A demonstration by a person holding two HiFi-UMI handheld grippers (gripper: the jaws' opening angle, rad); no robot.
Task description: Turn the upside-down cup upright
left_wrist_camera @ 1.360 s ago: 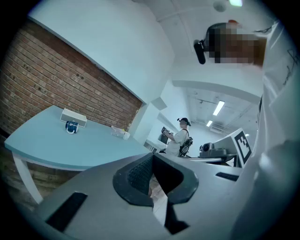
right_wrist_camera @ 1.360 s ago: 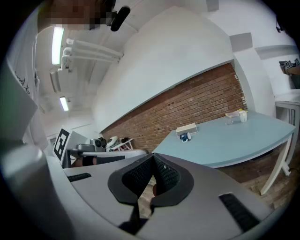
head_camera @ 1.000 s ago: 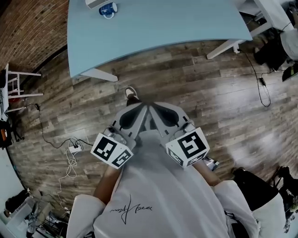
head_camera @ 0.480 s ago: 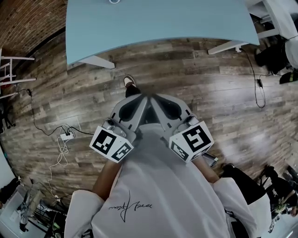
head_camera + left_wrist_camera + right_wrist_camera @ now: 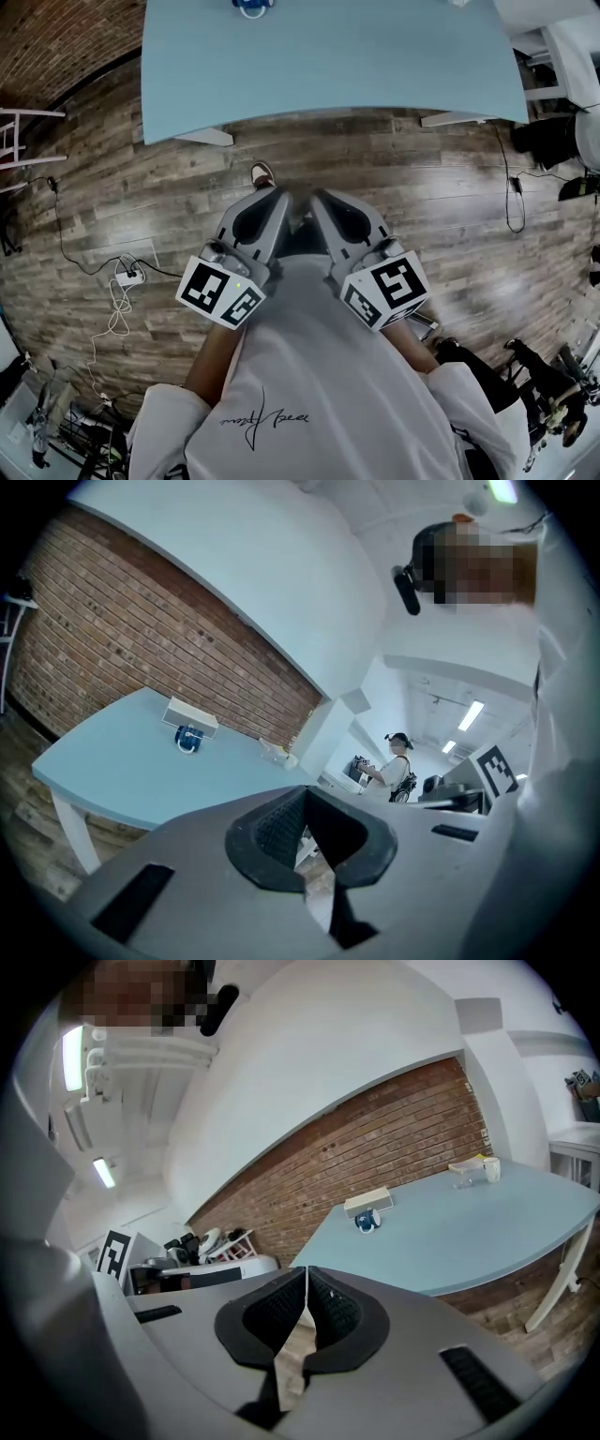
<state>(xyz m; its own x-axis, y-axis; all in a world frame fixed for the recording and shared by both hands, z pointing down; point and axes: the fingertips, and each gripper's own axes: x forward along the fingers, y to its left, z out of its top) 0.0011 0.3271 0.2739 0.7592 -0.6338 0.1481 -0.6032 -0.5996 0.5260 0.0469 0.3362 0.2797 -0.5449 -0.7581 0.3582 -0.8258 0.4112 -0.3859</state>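
Observation:
A small blue cup with a white handle (image 5: 251, 7) stands far off at the back of the light blue table (image 5: 375, 66); it also shows in the left gripper view (image 5: 187, 739) and the right gripper view (image 5: 367, 1222). Whether it is upside down I cannot tell at this distance. My left gripper (image 5: 281, 195) and right gripper (image 5: 316, 197) are held close to the person's chest, over the wooden floor and short of the table. Both are shut with nothing between the jaws.
A white box (image 5: 367, 1202) lies just behind the cup, and a white mug (image 5: 491, 1169) stands at the table's far right. A brick wall (image 5: 141, 639) runs behind the table. Cables and a power strip (image 5: 127, 277) lie on the floor at left. Another person (image 5: 396, 766) stands far back.
The head view has shifted, so the table and the cup at its top edge sit differently in frame. Both grippers stay shut together near the chest.

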